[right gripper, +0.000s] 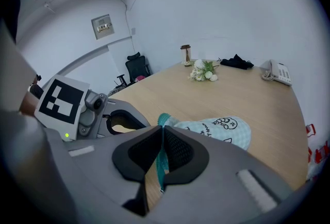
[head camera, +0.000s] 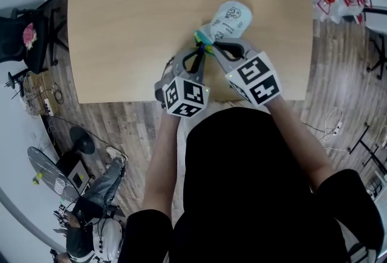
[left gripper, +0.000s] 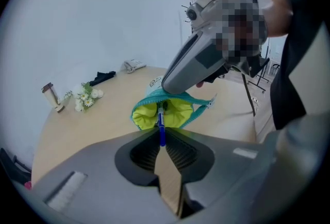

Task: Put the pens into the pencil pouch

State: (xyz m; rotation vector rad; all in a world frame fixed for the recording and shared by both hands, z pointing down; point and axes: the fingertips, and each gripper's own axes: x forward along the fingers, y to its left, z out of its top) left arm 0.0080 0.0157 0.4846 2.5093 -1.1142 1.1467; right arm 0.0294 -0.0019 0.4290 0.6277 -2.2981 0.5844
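Note:
A pale mint pencil pouch point(head camera: 230, 20) with cartoon print lies on the wooden table point(head camera: 121, 26) near its front edge. Its mouth point(left gripper: 164, 113), teal-rimmed with yellow-green lining, gapes toward the left gripper. The left gripper point(left gripper: 162, 137) is shut on a blue pen point(left gripper: 162, 126), whose tip reaches into the pouch mouth. The right gripper point(right gripper: 161, 152) is shut on the pouch's teal rim point(right gripper: 164, 158) and holds the opening up. Both grippers point(head camera: 204, 53) meet at the pouch's near end in the head view. The pouch body point(right gripper: 221, 130) stretches away behind the right jaws.
A small bunch of white flowers point(right gripper: 205, 71), a little wooden stand point(right gripper: 186, 54), a dark cloth point(right gripper: 236, 62) and a desk phone point(right gripper: 277, 72) lie at the table's far side. Office chairs point(head camera: 27, 35) stand left of the table.

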